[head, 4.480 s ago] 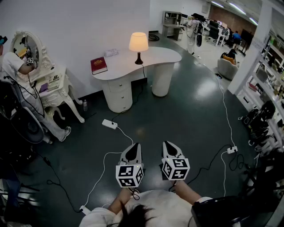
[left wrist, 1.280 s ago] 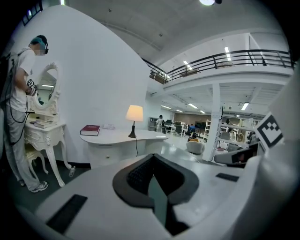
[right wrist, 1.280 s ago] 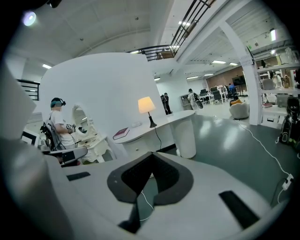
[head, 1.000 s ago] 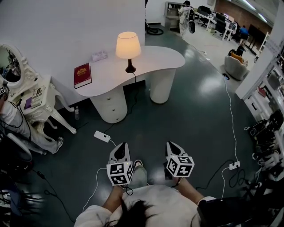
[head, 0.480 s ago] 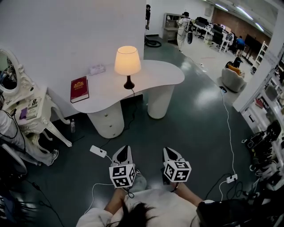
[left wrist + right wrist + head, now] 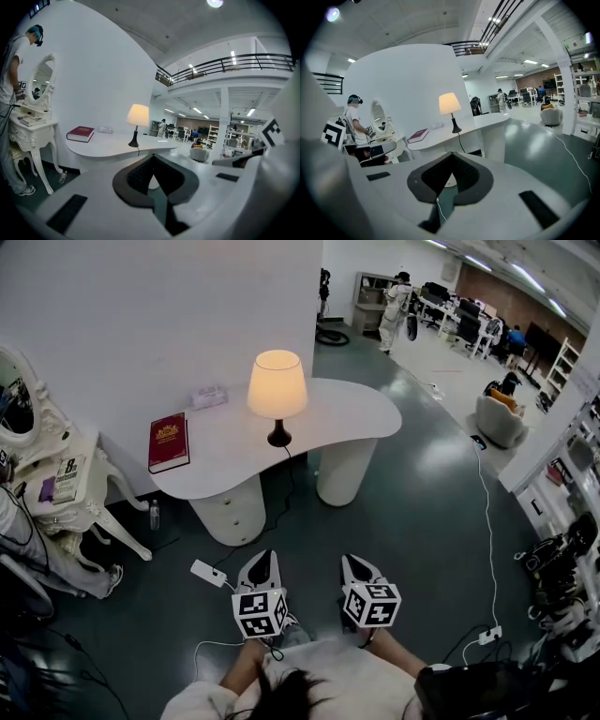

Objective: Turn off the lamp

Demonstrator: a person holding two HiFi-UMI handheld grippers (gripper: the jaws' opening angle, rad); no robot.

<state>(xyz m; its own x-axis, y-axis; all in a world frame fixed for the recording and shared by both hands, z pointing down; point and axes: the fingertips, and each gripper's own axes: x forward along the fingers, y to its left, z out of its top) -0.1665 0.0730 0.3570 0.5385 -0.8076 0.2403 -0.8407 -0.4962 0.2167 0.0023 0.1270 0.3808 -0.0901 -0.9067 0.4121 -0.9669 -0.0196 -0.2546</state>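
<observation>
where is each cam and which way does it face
Head view: on the person's head, looking steeply down at floor and desk with the lit lamp; shows hair, forearms, left hand-held gripper and right hand-held gripper.
Left gripper view: rides the left hand-held gripper, faces the lamp; its shut jaws show.
Right gripper view: rides the right hand-held gripper, faces the lamp too; shut jaws show.
All share lamp, desk, book.

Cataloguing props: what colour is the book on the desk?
A dark red hardcover book, clearest in head view.
</observation>
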